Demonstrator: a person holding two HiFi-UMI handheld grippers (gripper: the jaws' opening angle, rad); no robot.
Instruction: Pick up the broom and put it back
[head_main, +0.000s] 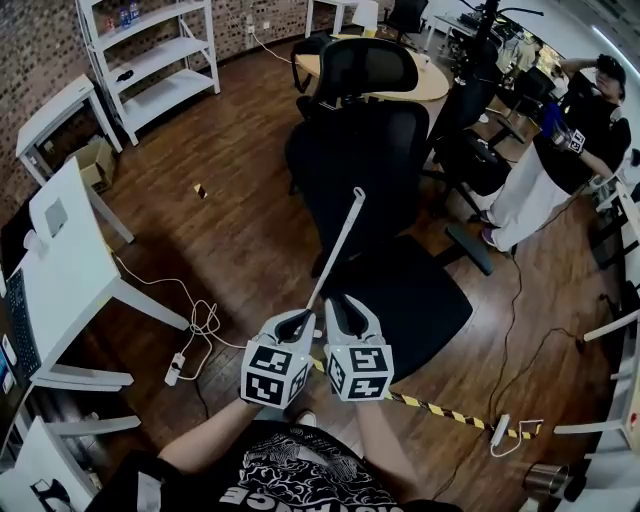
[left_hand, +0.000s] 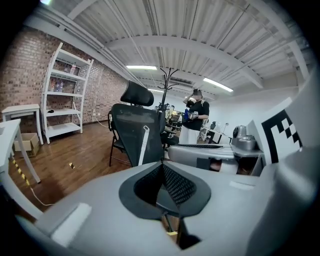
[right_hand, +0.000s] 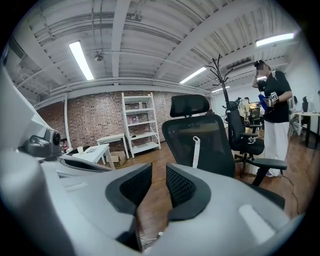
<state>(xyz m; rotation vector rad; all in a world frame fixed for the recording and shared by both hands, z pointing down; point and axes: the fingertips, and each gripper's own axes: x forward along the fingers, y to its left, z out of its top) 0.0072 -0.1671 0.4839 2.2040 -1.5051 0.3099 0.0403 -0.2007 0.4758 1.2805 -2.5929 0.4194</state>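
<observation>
Pinches the thin white broom handle (head_main: 337, 243) in the left tool (head_main: 305, 316), jaws pressed together on it, probably for carrying; slants the pole up and away over the black mesh office chair (head_main: 390, 150), brush end out of sight. Holds the right tool (head_main: 346, 310) just right, jaws spread and empty, both forearms reaching forward, angled slightly down.

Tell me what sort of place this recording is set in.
Probably an office or lab workspace: a black mesh office chair, a white desk, and a white shelving unit against a brick wall, on a wood floor.
</observation>
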